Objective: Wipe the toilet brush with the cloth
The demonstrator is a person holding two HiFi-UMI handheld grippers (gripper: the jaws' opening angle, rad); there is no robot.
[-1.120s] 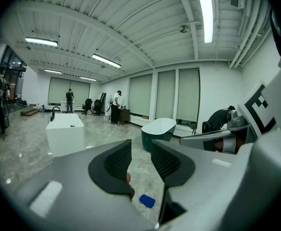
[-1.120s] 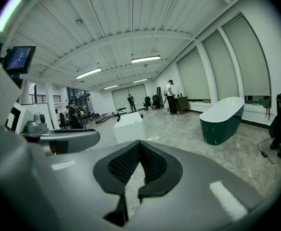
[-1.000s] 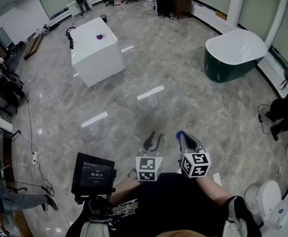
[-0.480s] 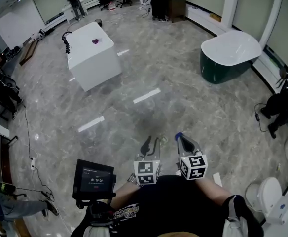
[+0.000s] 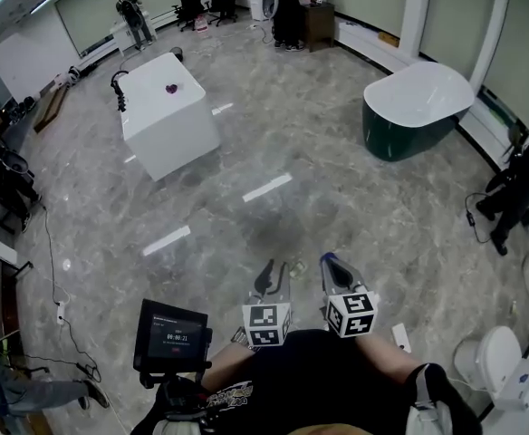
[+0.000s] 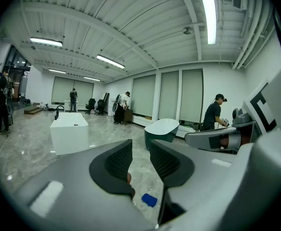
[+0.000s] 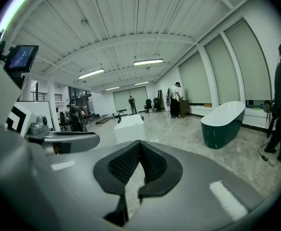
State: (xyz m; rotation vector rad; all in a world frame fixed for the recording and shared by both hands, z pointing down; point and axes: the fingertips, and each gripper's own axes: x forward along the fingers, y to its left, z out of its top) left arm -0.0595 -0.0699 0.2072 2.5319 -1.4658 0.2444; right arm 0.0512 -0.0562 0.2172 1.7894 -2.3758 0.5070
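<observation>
Both grippers are held close in front of the person's body over bare marble floor. My left gripper [image 5: 274, 275] [image 6: 140, 150] has its jaws a narrow gap apart with nothing between them. My right gripper [image 5: 330, 263] [image 7: 139, 146] is shut, its pads meeting at the tips and holding nothing. Far off at the upper left stands a white block [image 5: 168, 111] [image 6: 69, 129] [image 7: 129, 125]. On its top lies a small purple thing [image 5: 169, 87], and a black curved thing [image 5: 117, 89] stands at its left edge. No toilet brush or cloth can be told for sure.
A dark green and white bathtub [image 5: 417, 107] stands at the right, and a white toilet [image 5: 486, 361] at the lower right. A black screen [image 5: 172, 338] is mounted by the person's left side. People stand at the back [image 5: 129, 12] and at the right edge [image 5: 518, 188]. Cables [image 5: 61, 270] lie on the floor at the left.
The head view has tilted, so the grippers sit a little lower in the picture and the block and tub a little higher. Both grippers stay held before the body.
</observation>
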